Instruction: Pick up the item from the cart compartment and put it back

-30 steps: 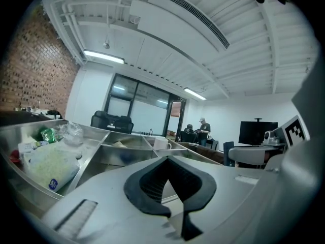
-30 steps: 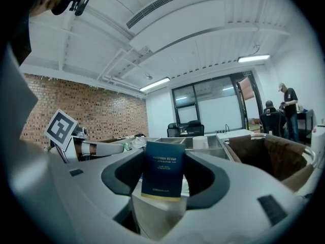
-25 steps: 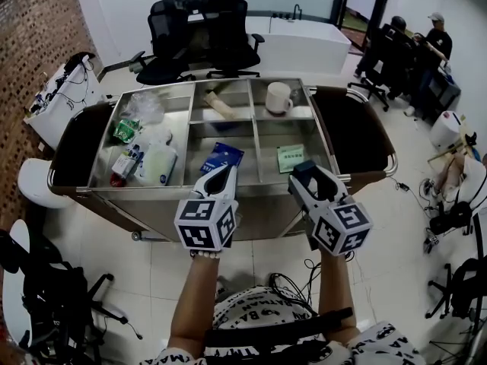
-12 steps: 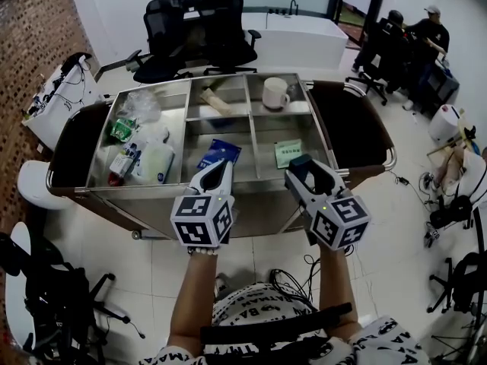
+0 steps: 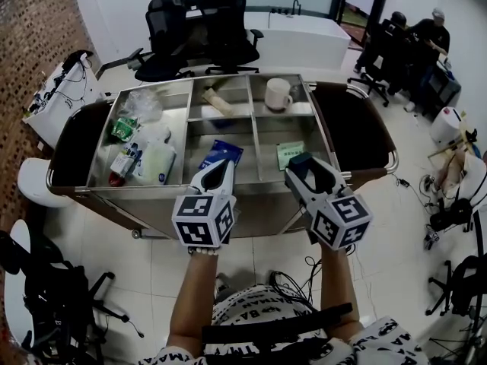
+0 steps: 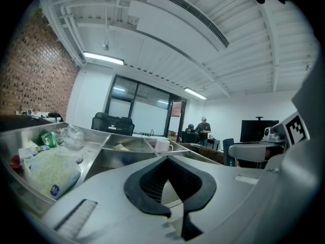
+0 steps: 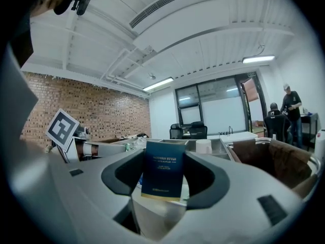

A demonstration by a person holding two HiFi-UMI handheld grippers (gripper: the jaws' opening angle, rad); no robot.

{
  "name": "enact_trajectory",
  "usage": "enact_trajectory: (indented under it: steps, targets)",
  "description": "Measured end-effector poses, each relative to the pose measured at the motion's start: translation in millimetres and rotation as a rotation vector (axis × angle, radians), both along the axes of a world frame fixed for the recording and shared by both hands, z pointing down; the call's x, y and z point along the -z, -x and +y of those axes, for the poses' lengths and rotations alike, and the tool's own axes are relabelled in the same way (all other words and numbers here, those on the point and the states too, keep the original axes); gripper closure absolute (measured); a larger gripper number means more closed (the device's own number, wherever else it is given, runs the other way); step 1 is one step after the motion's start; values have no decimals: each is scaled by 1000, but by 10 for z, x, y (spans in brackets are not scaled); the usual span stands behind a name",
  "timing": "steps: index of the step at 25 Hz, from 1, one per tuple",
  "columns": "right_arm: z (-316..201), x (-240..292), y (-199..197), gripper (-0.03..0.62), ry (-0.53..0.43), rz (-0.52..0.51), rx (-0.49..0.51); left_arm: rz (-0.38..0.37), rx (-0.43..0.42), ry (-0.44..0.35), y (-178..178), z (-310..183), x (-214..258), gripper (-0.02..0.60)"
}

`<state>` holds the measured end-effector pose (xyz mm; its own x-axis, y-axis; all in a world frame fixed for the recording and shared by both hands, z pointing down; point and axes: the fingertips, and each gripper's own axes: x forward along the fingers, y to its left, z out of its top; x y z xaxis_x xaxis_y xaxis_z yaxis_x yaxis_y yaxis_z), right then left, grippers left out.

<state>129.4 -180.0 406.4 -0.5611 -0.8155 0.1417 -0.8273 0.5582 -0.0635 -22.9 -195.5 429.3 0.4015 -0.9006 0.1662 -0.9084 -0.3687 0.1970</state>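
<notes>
A steel cart [image 5: 251,194] with several compartments stands in front of me. My right gripper [image 5: 302,166] hovers at the cart's front edge, over the front right compartment, shut on a small dark blue box [image 7: 163,168] that stands upright between its pads. A green and white packet [image 5: 290,154] lies in that compartment. My left gripper [image 5: 221,170] is shut with nothing in it, at the front edge by the middle compartment, where a blue packet [image 5: 222,153] lies.
A white mug [image 5: 277,94] and a beige item [image 5: 220,103] sit in the back compartments. Bags and bottles [image 5: 141,155] fill the left compartment. Black office chairs [image 5: 199,33], a white desk [image 5: 304,42] and people [image 5: 426,40] are behind the cart. Cables lie on the floor.
</notes>
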Motion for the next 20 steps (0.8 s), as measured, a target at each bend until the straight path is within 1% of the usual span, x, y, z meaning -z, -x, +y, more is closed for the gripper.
enact_trajectory:
  steps: [5, 8, 13, 20]
  targets:
    - [-101, 81, 108, 339, -11, 13, 31, -15, 8, 0, 37, -61, -2, 580]
    - [-231, 220, 202, 339, -33, 28, 57, -20, 24, -7, 115, -135, 48, 580]
    - [-488, 507, 403, 339, -66, 42, 108, -26, 41, -15, 238, -310, 130, 580]
    - [-891, 1039, 758, 339, -150, 95, 174, -37, 82, -25, 483, -573, 214, 580]
